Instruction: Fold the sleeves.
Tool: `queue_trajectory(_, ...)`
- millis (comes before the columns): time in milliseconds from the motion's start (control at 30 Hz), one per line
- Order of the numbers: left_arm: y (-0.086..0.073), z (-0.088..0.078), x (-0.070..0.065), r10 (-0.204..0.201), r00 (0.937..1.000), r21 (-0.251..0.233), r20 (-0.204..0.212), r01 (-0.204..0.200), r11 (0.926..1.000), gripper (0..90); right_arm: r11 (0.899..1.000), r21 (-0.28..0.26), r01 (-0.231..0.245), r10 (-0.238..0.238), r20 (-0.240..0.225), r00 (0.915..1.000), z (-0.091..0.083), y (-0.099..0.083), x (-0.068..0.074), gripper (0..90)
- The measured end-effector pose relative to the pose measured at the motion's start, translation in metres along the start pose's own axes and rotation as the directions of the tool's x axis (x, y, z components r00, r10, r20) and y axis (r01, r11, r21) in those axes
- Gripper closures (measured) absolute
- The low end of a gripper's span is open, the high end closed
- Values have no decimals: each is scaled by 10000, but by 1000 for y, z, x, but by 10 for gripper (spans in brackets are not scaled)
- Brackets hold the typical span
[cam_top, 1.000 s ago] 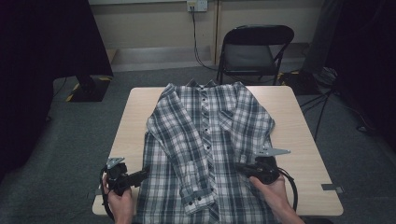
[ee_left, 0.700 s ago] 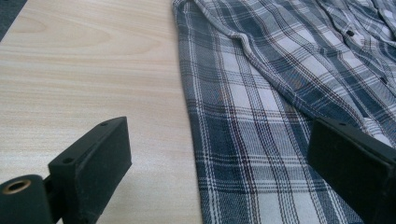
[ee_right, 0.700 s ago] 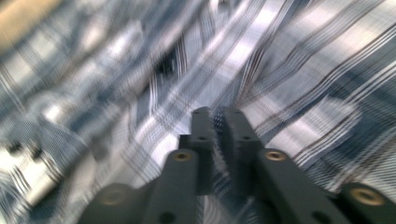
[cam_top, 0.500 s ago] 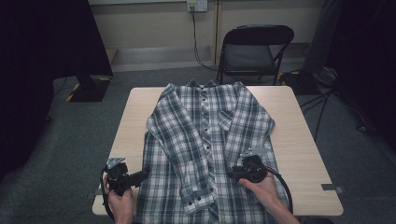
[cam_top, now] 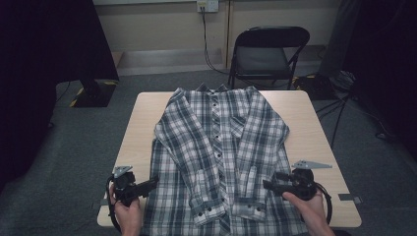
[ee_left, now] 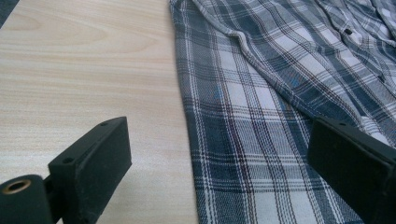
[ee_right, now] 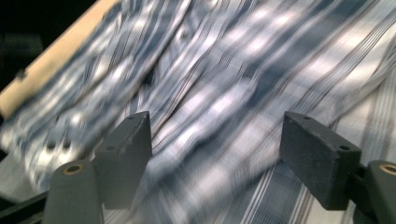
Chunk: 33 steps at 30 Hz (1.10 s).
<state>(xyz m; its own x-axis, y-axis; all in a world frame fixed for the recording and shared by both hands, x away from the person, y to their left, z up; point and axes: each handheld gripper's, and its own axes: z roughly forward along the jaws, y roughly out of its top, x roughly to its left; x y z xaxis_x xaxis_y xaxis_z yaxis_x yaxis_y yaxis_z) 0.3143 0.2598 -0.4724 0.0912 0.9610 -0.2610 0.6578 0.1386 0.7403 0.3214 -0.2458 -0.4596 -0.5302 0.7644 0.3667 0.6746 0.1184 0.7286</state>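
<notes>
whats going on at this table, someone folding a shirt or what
A person works a plaid shirt laid flat and buttoned on the table, both sleeves folded in over the front. The left gripper sits at the shirt's left edge, jaws open. The right gripper, by the right sleeve cuff, has just been opening its jaws, with nothing gripped between them.
</notes>
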Motion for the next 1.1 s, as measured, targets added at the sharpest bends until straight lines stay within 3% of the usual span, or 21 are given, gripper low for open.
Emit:
queue_trajectory(167,-1,-1,-1,46,10000,-20,11,-46,10000,58,9982,423,414,-394,-460,9982,7,-17,17,410)
queue_trajectory(267,-1,0,-3,103,9999,18,52,-103,9999,58,9922,863,898,-848,-604,9946,17,-22,28,433)
queue_trajectory(300,-1,0,-3,121,9999,27,52,-121,9999,58,9874,1120,1116,-1056,-587,9927,23,-24,33,432)
queue_trajectory(400,-1,0,-5,195,9998,34,94,-195,9998,58,9797,1644,1146,-1122,-239,9934,35,-27,40,453)
queue_trajectory(433,-1,1,-5,212,9997,38,96,-213,9998,58,9760,1769,1273,-1279,-81,9917,38,-28,43,529)
queue_trajectory(467,-1,1,-6,231,9997,37,106,-232,9997,58,9679,1897,1646,-1680,19,9858,44,-30,47,690)
queue_trajectory(500,-2,1,-6,249,9996,44,112,-249,9997,58,9679,1897,1646,-1680,19,9858,44,-30,47,690)
queue_trajectory(567,-2,1,-7,273,9996,61,117,-273,9996,58,9697,1799,1652,-1665,-81,9860,44,-28,50,806)
queue_trajectory(600,-1,1,-7,278,9995,56,123,-278,9996,58,9760,1422,1650,-1623,-303,9863,40,-24,52,865)
queue_trajectory(633,-1,1,-7,287,9995,51,119,-288,9996,58,9760,1422,1650,-1623,-303,9863,40,-24,52,865)
queue_trajectory(667,-2,1,-7,295,9995,36,116,-295,9996,58,9798,1087,1680,-1622,-604,9849,32,-19,55,874)
queue_trajectory(767,-2,1,-7,285,9995,42,96,-285,9996,58,9827,1011,1555,-1462,-934,9848,27,-20,58,877)
queue_trajectory(833,-2,1,-8,327,9994,58,116,-328,9994,58,9796,1209,1607,-1488,-1014,9837,28,-24,60,876)
queue_trajectory(867,-2,1,-9,413,9991,32,110,-413,9991,58,9727,1625,1658,-1527,-899,9842,33,-30,60,873)
queue_trajectory(933,-2,0,-10,475,9988,26,119,-476,9989,58,9703,1803,1614,-1498,-766,9857,36,-32,58,864)
queue_trajectory(967,-2,0,-10,540,9984,-10,166,-540,9985,58,9695,1860,1595,-1479,-747,9862,39,-33,56,837)
queue_trajectory(1000,-3,-1,-12,713,9972,-43,203,-713,9974,57,9702,1885,1523,-1394,-797,9870,39,-32,52,736)
queue_trajectory(1033,-3,-1,-12,713,9972,-43,203,-713,9974,57,9702,1885,1523,-1394,-797,9870,39,-32,52,736)
queue_trajectory(1067,-3,-2,-13,929,9952,-68,322,-928,9957,57,9759,1601,1482,-1304,-1163,9846,36,-31,51,619)
queue_trajectory(1100,-3,-2,-13,929,9952,-68,322,-928,9957,56,9759,1601,1482,-1304,-1163,9846,36,-31,51,619)
